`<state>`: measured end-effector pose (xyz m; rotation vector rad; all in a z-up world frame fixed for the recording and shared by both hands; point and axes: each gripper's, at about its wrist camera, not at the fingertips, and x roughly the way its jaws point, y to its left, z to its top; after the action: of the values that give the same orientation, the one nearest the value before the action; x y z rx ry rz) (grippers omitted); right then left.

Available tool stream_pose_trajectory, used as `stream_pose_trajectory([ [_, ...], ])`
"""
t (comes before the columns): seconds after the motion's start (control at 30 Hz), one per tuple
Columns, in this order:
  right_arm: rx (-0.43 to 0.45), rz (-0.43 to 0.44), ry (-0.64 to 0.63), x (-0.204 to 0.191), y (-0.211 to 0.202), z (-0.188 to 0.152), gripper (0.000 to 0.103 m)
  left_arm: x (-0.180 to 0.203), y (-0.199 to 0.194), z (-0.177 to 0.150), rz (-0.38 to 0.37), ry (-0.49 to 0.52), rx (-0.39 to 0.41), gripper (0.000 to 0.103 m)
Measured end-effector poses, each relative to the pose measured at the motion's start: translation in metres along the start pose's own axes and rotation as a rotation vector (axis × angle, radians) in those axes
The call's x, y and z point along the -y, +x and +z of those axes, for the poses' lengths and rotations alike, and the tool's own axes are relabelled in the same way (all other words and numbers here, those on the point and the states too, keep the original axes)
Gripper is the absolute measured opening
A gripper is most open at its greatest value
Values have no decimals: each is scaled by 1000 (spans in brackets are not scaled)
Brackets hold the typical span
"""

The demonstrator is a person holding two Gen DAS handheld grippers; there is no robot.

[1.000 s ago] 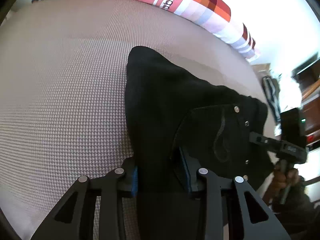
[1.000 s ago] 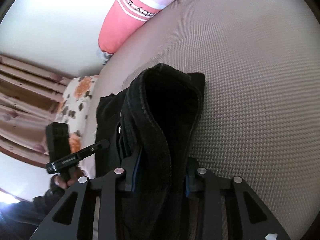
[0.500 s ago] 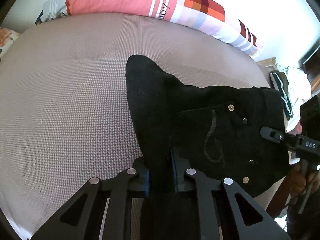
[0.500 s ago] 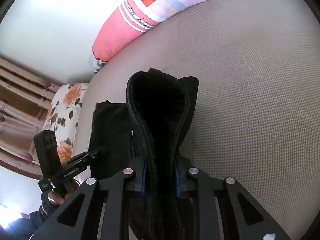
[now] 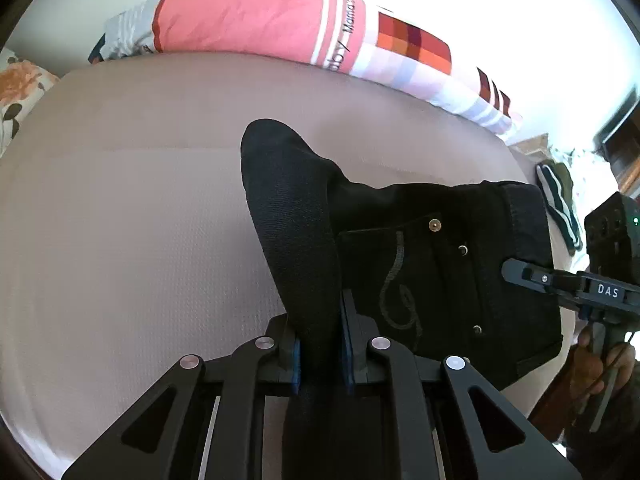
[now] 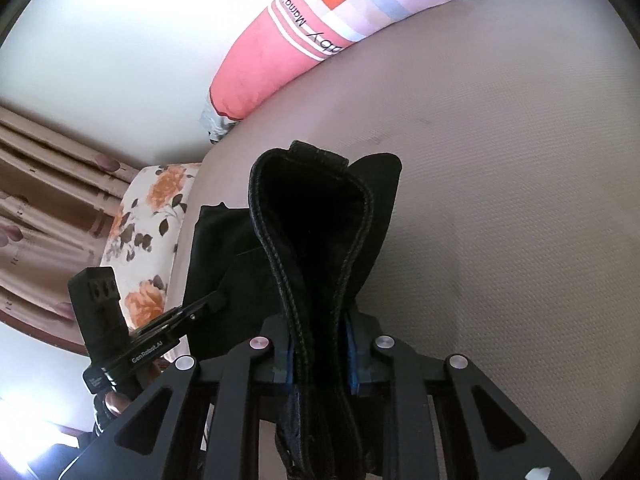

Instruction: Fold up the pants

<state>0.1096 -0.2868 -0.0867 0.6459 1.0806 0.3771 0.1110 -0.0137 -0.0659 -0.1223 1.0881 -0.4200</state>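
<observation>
Bed (image 5: 120,240): carries black pants (image 5: 440,264), bulk lying far from both tools, long axis running left-right between them. Left tool (image 5: 320,356): clamped on leg fold. Right tool (image 6: 320,360): clamped on waistband. Judged: both equally near.

My left gripper (image 5: 320,354) is matte black, with triangular cut-outs in the finger arms, round silver screws at the joints and blue pads (image 5: 296,364). My right gripper (image 6: 320,360) is built the same. Seen side-on, the right one carries white "DAS" lettering and a green light; the left one reads "GenRobot.AI". A boxy black block tops each handle.
</observation>
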Motion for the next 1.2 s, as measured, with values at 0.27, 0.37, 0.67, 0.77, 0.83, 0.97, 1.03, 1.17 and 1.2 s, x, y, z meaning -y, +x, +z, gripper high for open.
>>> stream_pose_trajectory([
  [0.27, 7, 21, -9, -5, 25, 51, 18, -11, 12, 52, 27, 11, 58, 16],
  [0.37, 6, 19, -21, -7, 34, 74, 18, -16, 24, 75, 41, 11, 74, 16],
  [0.67, 4, -10, -59, -15, 59, 131, 18, -33, 48, 125, 67, 11, 102, 16],
  [0.77, 6, -16, -64, -15, 66, 145, 18, -39, 56, 141, 68, 10, 104, 16],
  [0.83, 7, -19, -59, -14, 72, 153, 18, -42, 60, 148, 73, 14, 106, 16],
  [0.97, 8, -42, -57, -10, 84, 167, 18, -50, 75, 163, 76, 11, 108, 16],
  [1.03, 12, -65, -59, -7, 90, 171, 18, -54, 83, 168, 78, 7, 109, 16],
  [1.17, 23, -155, -78, 5, 102, 170, 20, -65, 108, 167, 129, 23, 85, 18],
  [1.2, 21, -191, -90, 7, 105, 169, 25, -70, 115, 164, 134, 23, 75, 20],
])
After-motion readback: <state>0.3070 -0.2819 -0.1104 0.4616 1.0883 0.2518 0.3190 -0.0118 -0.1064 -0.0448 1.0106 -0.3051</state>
